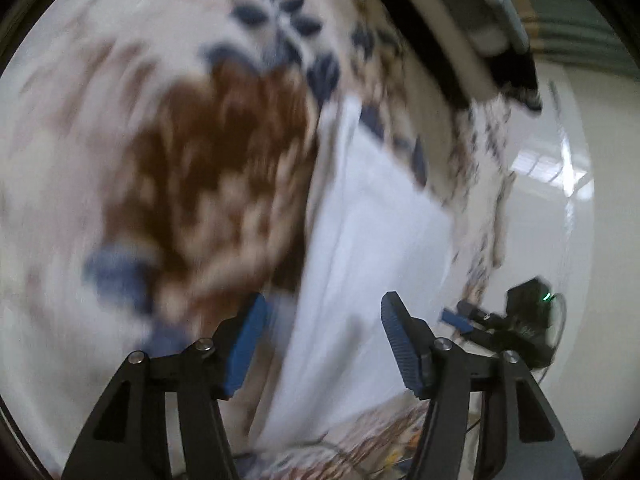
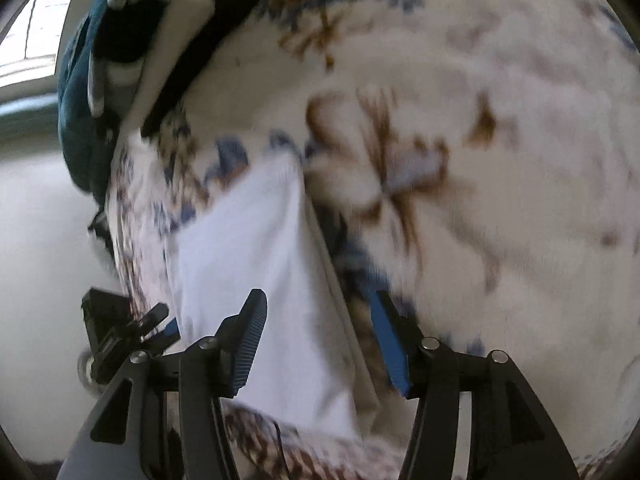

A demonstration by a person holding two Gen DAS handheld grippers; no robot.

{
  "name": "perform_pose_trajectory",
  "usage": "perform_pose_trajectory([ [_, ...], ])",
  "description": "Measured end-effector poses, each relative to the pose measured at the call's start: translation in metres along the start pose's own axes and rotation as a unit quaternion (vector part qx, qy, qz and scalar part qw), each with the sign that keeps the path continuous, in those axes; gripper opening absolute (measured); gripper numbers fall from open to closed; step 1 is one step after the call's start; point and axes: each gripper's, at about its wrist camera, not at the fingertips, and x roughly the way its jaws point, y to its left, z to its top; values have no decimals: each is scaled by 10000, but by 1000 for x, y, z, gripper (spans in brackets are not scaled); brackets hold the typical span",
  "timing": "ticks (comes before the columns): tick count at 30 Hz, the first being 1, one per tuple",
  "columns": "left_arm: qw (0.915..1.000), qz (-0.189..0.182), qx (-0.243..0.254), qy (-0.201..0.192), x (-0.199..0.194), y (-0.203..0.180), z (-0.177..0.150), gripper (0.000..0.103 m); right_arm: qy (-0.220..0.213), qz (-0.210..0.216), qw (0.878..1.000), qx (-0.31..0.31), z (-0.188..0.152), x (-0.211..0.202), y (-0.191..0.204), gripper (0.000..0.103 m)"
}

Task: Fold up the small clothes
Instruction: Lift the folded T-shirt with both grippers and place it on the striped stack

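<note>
A small white garment lies as a long flat strip on a flowered bedspread. My left gripper is open, its blue-padded fingers spread over the near end of the cloth, not holding it. In the right wrist view the same white garment runs toward the camera. My right gripper is open over it, empty. Each gripper shows at the edge of the other's view: the right one and the left one. Both views are motion-blurred.
The white, brown and blue bedspread covers most of both views. A dark and white pile of clothes lies at the far end, also in the right wrist view. Pale glossy floor lies beside the bed.
</note>
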Motion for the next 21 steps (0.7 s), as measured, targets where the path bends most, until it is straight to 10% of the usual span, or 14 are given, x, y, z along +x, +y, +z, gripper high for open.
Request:
perform_pose_trajectory([
  [3,9999,98,100,1,-1,-4,-31,52,318,-7,9995,-87,-26,6,-3,56],
  [6,9993,314,127,152,2,-3,-53,19,535,-9,9984,-179,-53,14,-6,52],
  [9,9986,492,60,195,1,7,-65,19,677,-121,9974,-203,-75,24,-12,18],
  [14,9963,844,1,140,-16,20,-65,19,523,-446,9976,-19,-89,22,-28,6],
  [19,9983,526,-249,-6,-26,33,-48,26,513,-256,9981,237,-77,4,-44,11],
  [21,9990,39,-406,-192,-25,35,-35,48,453,105,9986,257,-67,0,-44,52],
])
